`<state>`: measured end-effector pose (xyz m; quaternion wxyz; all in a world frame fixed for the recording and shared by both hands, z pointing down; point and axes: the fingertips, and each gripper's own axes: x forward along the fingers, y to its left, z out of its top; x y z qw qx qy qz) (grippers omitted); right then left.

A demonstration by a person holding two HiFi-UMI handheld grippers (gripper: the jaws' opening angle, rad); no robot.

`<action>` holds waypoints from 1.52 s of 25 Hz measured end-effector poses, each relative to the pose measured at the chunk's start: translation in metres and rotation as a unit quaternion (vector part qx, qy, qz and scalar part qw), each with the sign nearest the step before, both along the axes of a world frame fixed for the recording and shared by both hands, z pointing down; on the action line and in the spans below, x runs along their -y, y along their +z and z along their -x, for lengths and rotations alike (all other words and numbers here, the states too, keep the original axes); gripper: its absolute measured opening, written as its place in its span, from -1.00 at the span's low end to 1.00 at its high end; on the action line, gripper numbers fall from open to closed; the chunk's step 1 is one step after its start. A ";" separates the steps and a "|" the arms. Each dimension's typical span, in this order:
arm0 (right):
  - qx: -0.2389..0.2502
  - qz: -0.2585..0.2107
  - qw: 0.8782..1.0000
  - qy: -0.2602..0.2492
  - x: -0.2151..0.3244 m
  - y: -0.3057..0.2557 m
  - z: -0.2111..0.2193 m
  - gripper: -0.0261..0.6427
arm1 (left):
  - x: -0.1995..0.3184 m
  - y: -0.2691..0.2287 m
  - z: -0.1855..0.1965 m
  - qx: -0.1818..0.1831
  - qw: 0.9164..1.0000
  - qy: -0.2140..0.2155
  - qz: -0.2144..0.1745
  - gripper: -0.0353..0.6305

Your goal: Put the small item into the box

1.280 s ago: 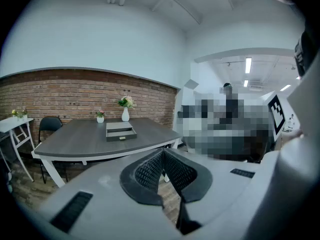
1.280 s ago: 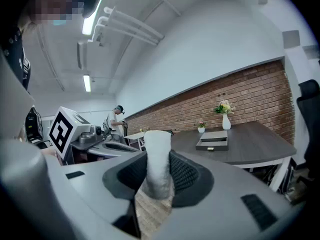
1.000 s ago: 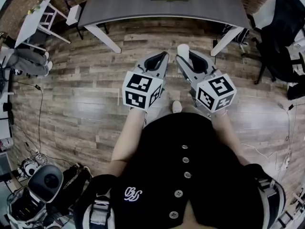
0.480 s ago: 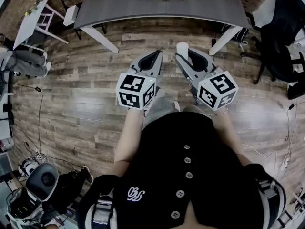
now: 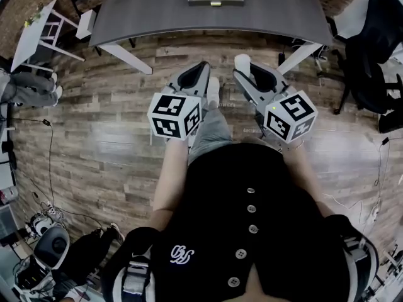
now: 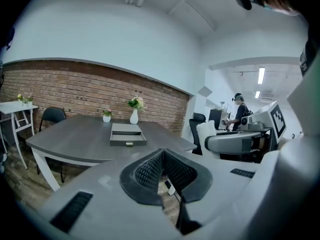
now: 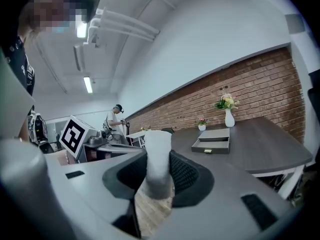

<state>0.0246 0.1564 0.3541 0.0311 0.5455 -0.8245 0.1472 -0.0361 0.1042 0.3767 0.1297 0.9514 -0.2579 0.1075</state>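
Jaws of right gripper clamp the small item low down; it looks light, softish; left gripper is closed, empty.

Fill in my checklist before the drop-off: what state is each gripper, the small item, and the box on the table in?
left gripper: shut, nothing between its jaws.
right gripper: shut on the white cylinder.
white cylinder: upright, clamped between the right jaws, not yet at the box.
box: resting on the table, its drawer pulled out.
vase: upright on the table, flowers in it.
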 end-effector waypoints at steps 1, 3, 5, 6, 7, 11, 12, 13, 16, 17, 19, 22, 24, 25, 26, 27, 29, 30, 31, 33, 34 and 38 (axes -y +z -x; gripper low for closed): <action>0.002 0.001 1.000 0.002 0.013 0.003 -0.002 -0.52 | 0.014 0.003 -0.003 -0.001 1.000 0.001 0.001 -0.85; -0.001 0.006 1.000 0.001 0.042 0.011 -0.008 -0.52 | 0.042 0.008 -0.012 -0.008 1.000 0.005 0.008 -0.85; -0.008 0.012 1.000 -0.001 0.076 0.015 -0.017 -0.52 | 0.071 0.009 -0.025 -0.015 1.000 0.012 0.012 -0.85; -0.009 0.013 1.000 0.001 0.094 0.015 -0.023 -0.52 | 0.086 0.007 -0.032 -0.015 1.000 0.017 0.012 -0.85; -0.008 0.012 1.000 0.003 0.113 0.014 -0.029 -0.52 | 0.102 0.005 -0.039 -0.014 1.000 0.024 0.008 -0.85; 0.006 -0.001 1.000 0.014 0.192 0.004 -0.043 -0.52 | 0.170 -0.003 -0.061 -0.013 0.999 0.049 -0.002 -0.85; 0.007 -0.003 1.000 0.014 0.211 0.001 -0.043 -0.52 | 0.187 -0.005 -0.065 -0.014 0.999 0.053 -0.002 -0.85; 0.007 -0.005 1.000 0.013 0.229 -0.001 -0.044 -0.52 | 0.203 -0.007 -0.068 -0.015 0.998 0.056 -0.003 -0.85; 0.007 -0.011 1.000 0.010 0.277 -0.007 -0.050 -0.52 | 0.251 -0.013 -0.080 -0.012 0.998 0.063 -0.009 -0.85; 0.008 -0.013 1.000 0.011 0.291 -0.009 -0.053 -0.52 | 0.264 -0.015 -0.084 -0.011 0.998 0.065 -0.010 -0.85; 0.009 -0.013 1.000 0.013 0.314 -0.010 -0.059 -0.52 | 0.286 -0.014 -0.090 -0.006 0.998 0.068 -0.009 -0.85; 0.014 -0.009 1.000 0.014 0.336 -0.007 -0.066 -0.52 | 0.309 -0.010 -0.098 0.001 0.997 0.072 -0.005 -0.85; 0.017 -0.004 1.000 0.015 0.349 -0.004 -0.069 -0.52 | 0.322 -0.008 -0.102 0.001 0.997 0.072 -0.001 -0.85; 0.017 -0.002 1.000 0.015 0.354 -0.002 -0.070 -0.52 | 0.329 -0.007 -0.104 0.001 0.997 0.071 0.001 -0.85; 0.016 0.001 1.000 0.014 0.358 0.000 -0.071 -0.52 | 0.333 -0.006 -0.106 0.002 0.998 0.070 0.003 -0.85; 0.016 0.005 1.000 0.014 0.361 0.003 -0.073 -0.52 | 0.336 -0.003 -0.108 0.004 0.998 0.070 0.005 -0.85; 0.017 0.012 1.000 0.017 0.364 0.008 -0.080 -0.52 | 0.338 0.001 -0.112 0.007 0.997 0.073 0.010 -0.85; 0.018 0.014 1.000 0.019 0.366 0.009 -0.084 -0.52 | 0.340 0.002 -0.114 0.007 0.997 0.074 0.013 -0.85; 0.017 0.016 1.000 0.020 0.368 0.010 -0.088 -0.52 | 0.341 0.003 -0.116 0.007 0.997 0.072 0.015 -0.85; 0.013 0.019 1.000 0.018 0.371 0.011 -0.096 -0.52 | 0.344 0.004 -0.120 0.006 0.998 0.067 0.020 -0.85; 0.012 0.020 1.000 0.015 0.372 0.011 -0.099 -0.52 | 0.345 0.004 -0.122 0.007 0.998 0.064 0.021 -0.85; 0.013 0.027 1.000 0.004 0.376 0.009 -0.112 -0.52 | 0.348 0.005 -0.133 0.008 0.998 0.055 0.034 -0.85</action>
